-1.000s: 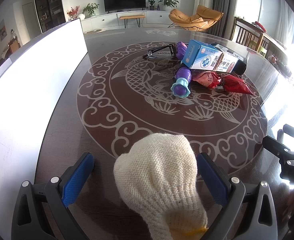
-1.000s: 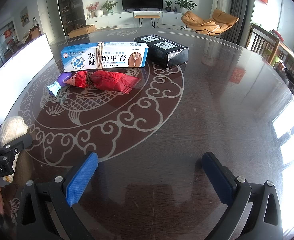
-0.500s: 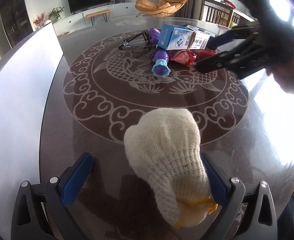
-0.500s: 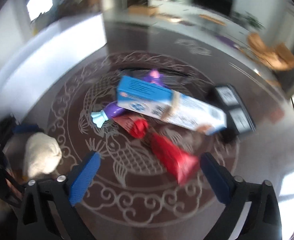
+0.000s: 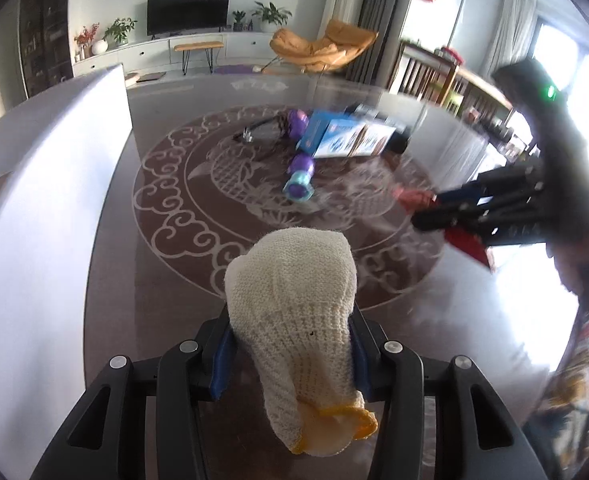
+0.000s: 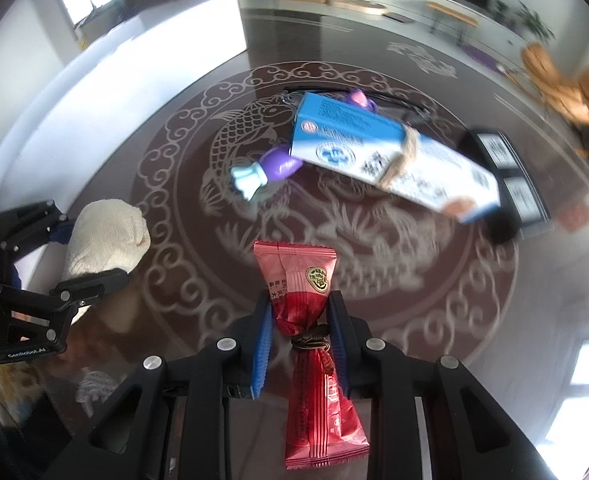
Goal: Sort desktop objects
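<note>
Both claws have just closed: the left gripper (image 5: 292, 354) now clamps the cream knitted glove (image 5: 294, 300), and the right gripper (image 6: 299, 340) pinches the red snack packets (image 6: 308, 344), lifted from the pile ahead, ready for sorting.

Obscured and blurred items

Blue-and-white box (image 6: 394, 160) print blurred, unreadable; black box (image 6: 506, 178) partly hidden behind it; red packet (image 5: 466, 240) partly covered by right gripper (image 5: 438, 216).

The left gripper (image 5: 290, 354) clamps a cream knitted glove (image 5: 294, 296) (yellow-trimmed cuff nearest the camera).
</note>
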Demonstrator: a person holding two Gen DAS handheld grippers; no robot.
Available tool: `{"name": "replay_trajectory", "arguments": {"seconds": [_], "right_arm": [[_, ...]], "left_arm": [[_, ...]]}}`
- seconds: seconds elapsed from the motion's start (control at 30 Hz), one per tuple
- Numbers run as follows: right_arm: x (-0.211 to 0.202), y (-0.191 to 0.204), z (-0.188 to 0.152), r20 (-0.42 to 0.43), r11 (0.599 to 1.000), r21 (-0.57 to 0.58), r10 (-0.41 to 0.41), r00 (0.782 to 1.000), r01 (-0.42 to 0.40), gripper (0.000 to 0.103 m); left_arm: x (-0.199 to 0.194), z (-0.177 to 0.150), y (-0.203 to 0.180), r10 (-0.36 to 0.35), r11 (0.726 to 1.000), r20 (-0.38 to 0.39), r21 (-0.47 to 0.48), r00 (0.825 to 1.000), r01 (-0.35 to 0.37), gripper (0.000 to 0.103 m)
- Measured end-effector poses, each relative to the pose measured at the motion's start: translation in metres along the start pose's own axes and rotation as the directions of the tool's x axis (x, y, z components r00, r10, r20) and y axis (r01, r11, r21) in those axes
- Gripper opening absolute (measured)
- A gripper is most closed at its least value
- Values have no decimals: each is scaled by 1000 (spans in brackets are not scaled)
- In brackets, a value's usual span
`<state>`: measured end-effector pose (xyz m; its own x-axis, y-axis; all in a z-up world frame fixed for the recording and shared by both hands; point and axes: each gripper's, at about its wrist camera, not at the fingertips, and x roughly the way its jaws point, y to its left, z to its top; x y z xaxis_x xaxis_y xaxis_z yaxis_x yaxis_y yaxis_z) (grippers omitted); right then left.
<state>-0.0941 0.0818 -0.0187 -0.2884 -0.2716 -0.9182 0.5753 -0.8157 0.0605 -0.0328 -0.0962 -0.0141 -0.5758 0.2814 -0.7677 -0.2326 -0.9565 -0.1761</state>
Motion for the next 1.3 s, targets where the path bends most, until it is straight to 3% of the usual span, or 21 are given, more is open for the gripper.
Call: {"name": "replay_trajectory", "arguments": {"seconds": [0.1,0.17,0.23,0.3,0.43,0.5,0.6,0.63,0.67,0.73,0.77,0.87,0.93,1.0,1.1,1.2,1.27,1.3], "right_arm": [[-27,8,1,41,997,75,28,999,-31,27],[-48,20,24,96,993,95,65,993,-74,27],[-65,41,50,155,990,76,106,982,-119,27],[-86,77,82,227,980,39,183,956,-197,27],[-95,168,138,292,934,-69,356,888,-352,27],[-85,217,161,286,918,-130,396,873,-374,27],[-53,276,182,249,915,-188,397,884,-358,27],[-37,291,187,224,918,-187,387,894,-350,28],[-23,301,187,197,925,-179,368,909,-336,30],[-1,311,186,152,939,-160,329,932,-305,50],[6,312,184,146,944,-148,315,938,-294,64],[-5,295,167,217,944,-108,330,919,-313,70],[-23,272,150,286,954,-101,301,910,-284,79],[-44,241,125,399,974,-91,225,889,-206,95],[-59,184,74,506,997,-6,67,860,-74,103],[-48,109,17,475,992,125,-89,876,33,103],[-28,55,-22,362,963,230,-219,906,141,103],[-23,36,-37,313,947,265,-261,913,179,103]], "left_arm": [[-50,8,8,-32,998,74,-48,997,36,47],[-87,16,24,-27,996,132,-79,991,38,47],[-129,22,50,30,993,190,-114,981,-9,47],[-156,23,77,113,985,210,-151,971,-82,47],[-179,18,140,298,938,144,-228,944,-261,47],[-176,10,170,356,909,74,-258,932,-327,47],[-159,-4,202,408,874,-46,-269,912,-405,50],[-153,-8,208,418,864,-85,-270,904,-425,56],[-145,-14,215,430,851,-135,-269,893,-451,69],[-135,-22,219,444,838,-166,-270,881,-473,88],[-134,-26,217,450,836,-162,-270,878,-478,89],[-136,-33,206,479,831,-115,-258,870,-492,89],[-137,-32,196,476,837,-76,-265,876,-479,90],[-141,-31,176,435,866,-15,-267,901,-422,90],[-143,-21,132,338,923,77,-221,938,-315,90],[-140,-10,72,194,975,146,-138,970,-174,92],[-132,-8,34,103,993,157,-79,982,-92,103],[-124,-11,13,58,997,152,-50,987,-50,103]]}}
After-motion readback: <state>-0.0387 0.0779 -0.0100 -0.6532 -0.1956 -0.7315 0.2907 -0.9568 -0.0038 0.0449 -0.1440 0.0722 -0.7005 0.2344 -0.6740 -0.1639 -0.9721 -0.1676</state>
